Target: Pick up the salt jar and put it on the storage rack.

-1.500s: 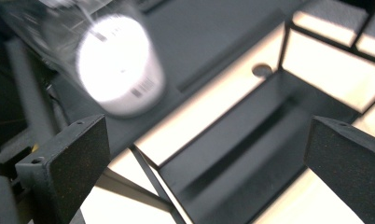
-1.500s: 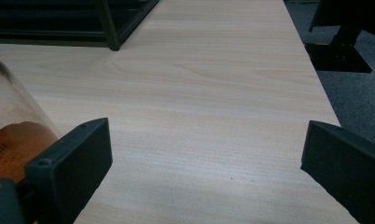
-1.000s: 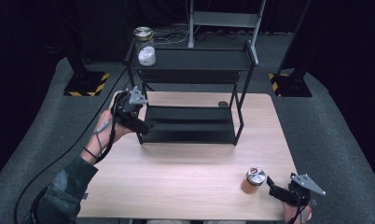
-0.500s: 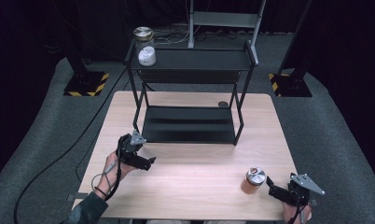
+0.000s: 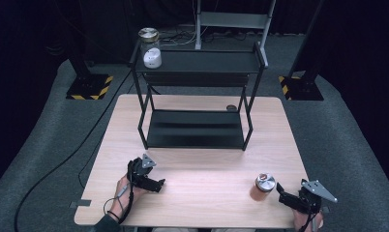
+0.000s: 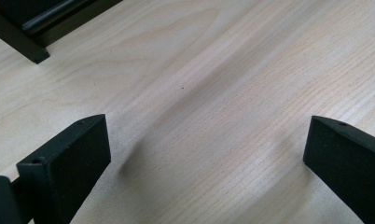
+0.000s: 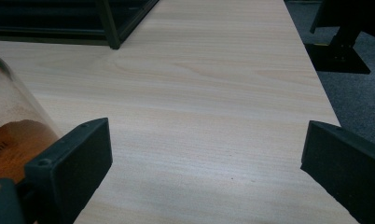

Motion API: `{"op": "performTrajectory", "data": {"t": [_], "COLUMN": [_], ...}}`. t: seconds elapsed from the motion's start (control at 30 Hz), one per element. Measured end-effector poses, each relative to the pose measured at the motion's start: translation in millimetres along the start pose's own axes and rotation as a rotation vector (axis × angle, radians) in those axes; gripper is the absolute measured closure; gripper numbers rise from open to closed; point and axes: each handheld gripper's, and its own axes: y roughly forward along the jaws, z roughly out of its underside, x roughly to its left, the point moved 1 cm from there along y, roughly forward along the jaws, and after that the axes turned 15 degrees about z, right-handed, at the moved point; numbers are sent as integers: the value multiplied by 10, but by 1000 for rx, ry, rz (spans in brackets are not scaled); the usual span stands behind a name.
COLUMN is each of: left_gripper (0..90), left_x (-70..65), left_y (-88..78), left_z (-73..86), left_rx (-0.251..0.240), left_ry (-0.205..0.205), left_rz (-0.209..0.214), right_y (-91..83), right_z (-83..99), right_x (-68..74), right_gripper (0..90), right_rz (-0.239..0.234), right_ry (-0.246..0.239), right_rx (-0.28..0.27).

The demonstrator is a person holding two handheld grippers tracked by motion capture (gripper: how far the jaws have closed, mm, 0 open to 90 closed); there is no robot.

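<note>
The likely thing to be handled is the small jar (image 5: 263, 187) standing upright near the front right corner of the table (image 5: 207, 193), just to the left of the right gripper (image 5: 285, 197). It has a clear wall, a metal-looking lid and an orange-brown powder inside; in the right gripper view its wall (image 7: 13, 126) sits at the far left, just beside the left-hand jaw and outside the gap. Those jaws stand wide apart and hold nothing. The left gripper (image 5: 156, 183) rests low over the front left of the table, and its own view shows its jaws spread wide over bare wood, also holding nothing.

I judge the jar rigid and smooth, so it may slip under a light squeeze, and fragile if it is glass (the pictures do not settle glass or plastic). Being partly filled, it should be light to moderate in weight, with the powder keeping the weight low. The best hold seems to be across the straight wall at mid-height, below the lid, jaws square to the sides.

A black two-tier shelf rack (image 5: 197, 96) stands at the back of the table, well apart from the jar, with a second jar (image 5: 150, 46) on the left end of its top shelf
</note>
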Motion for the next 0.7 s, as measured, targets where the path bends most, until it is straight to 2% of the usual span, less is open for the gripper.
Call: {"op": "performTrajectory", "data": {"t": [0.23, 0.33, 0.7], "left_gripper": [1, 0, 0], "left_x": [67, 51, 31], "left_y": [12, 25, 54], "left_z": [111, 165, 218], "left_rx": [-53, -80, -113], "left_ry": [-52, -54, -56], "left_rz": [29, 22, 13], "right_y": [0, 0, -6], "right_z": [0, 1, 5], "right_x": [-1, 0, 10], "right_gripper": [5, 4, 6], "right_rz": [0, 0, 2], "right_ry": [0, 0, -7], "right_rx": [0, 0, -4]}}
